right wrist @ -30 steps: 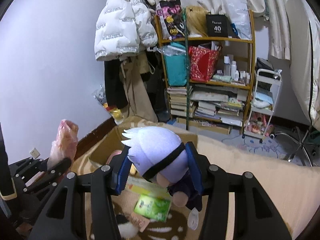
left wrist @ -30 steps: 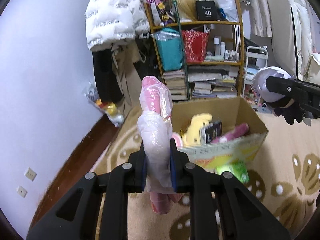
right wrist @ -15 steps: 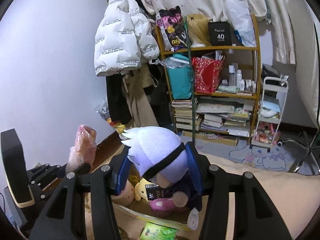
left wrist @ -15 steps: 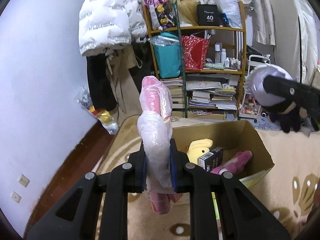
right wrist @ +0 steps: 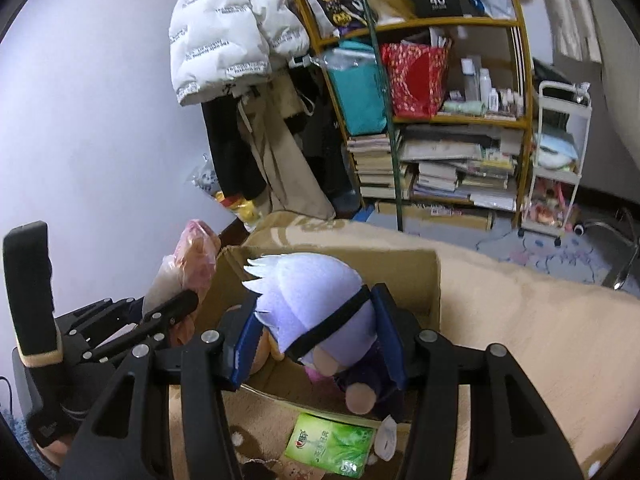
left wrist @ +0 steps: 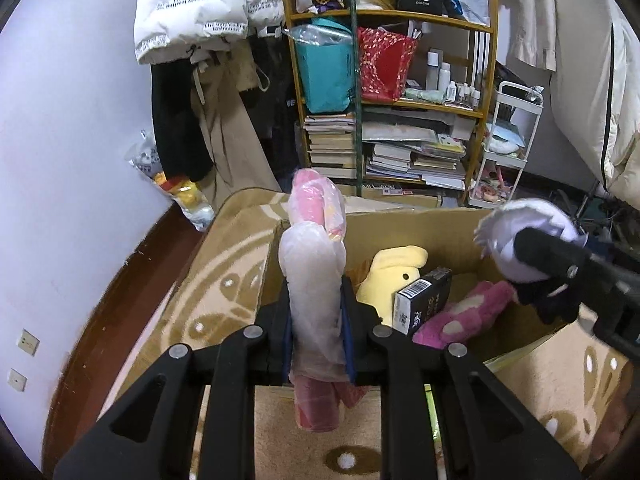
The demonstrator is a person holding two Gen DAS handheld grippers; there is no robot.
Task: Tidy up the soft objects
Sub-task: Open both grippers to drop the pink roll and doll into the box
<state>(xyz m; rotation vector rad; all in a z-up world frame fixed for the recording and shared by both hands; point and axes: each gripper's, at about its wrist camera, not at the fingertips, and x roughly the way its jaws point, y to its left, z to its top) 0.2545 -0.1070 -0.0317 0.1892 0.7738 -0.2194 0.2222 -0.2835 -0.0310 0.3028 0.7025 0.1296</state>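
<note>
- My left gripper (left wrist: 316, 322) has its fingers clamped on a pink soft toy wrapped in clear plastic (left wrist: 314, 264); the toy stands upright between the pads, its lower end hanging out below them.
- From the left wrist view that wrapped toy sits over the near left corner of the open cardboard box (left wrist: 452, 228), which rests on a beige patterned rug (left wrist: 224, 272).
- My right gripper (right wrist: 316, 334) has its fingers clamped on the head of a plush doll with pale lilac hair and a black band across the face (right wrist: 316, 300); its dark body and one tan foot dangle below the pads.
- The doll hangs above the box (right wrist: 400, 276), near its front edge, not touching the contents as far as I can tell.
- Inside the box I see a yellow plush (left wrist: 390, 272), a small black carton with a barcode (left wrist: 424, 300) leaning against it, and a magenta plush (left wrist: 464, 314) just beside the carton.
- A green packet (right wrist: 330, 444) lies on the rug just outside the front wall of the box.
- Behind the box stand a wooden shelf of books and bags (left wrist: 400, 120) and a white puffer jacket (left wrist: 188, 12) hanging on the wall.
- In the right wrist view my left gripper and its wrapped toy show at the left edge of the box.
</note>
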